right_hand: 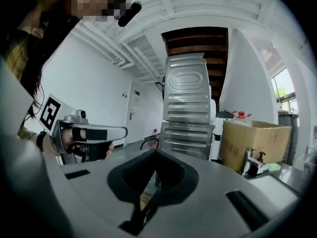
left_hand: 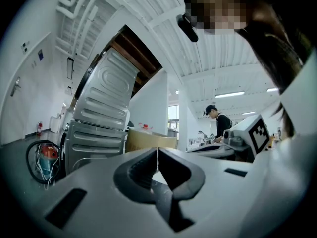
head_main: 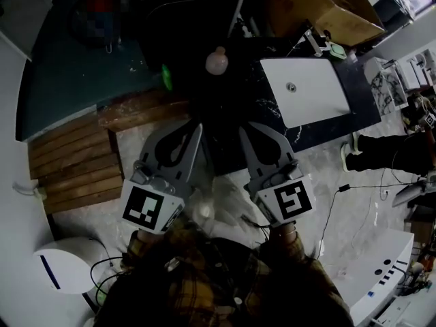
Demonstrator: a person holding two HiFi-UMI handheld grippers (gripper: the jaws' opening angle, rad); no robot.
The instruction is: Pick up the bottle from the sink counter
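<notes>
Bottle (head_main: 216, 61) untouched. Nearest me, I see left claw (head_main: 198, 127) and right claw (head_main: 242, 129) side by side, both clenched on nothing, by the near edge of the dark tabletop (head_main: 269, 114). Farther on, the bottle stands on that tabletop, well apart from both claws and left of the white sink (head_main: 320, 104). A box (head_main: 327, 9) sits beyond.

Left gripper (head_main: 198, 127), right gripper (head_main: 243, 128) — fingers (left_hand: 142, 168) together.

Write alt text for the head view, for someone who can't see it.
Left tongs and right tongs, both shut and empty, point side by side toward a dark counter holding a pale bottle and a white sink.
</notes>
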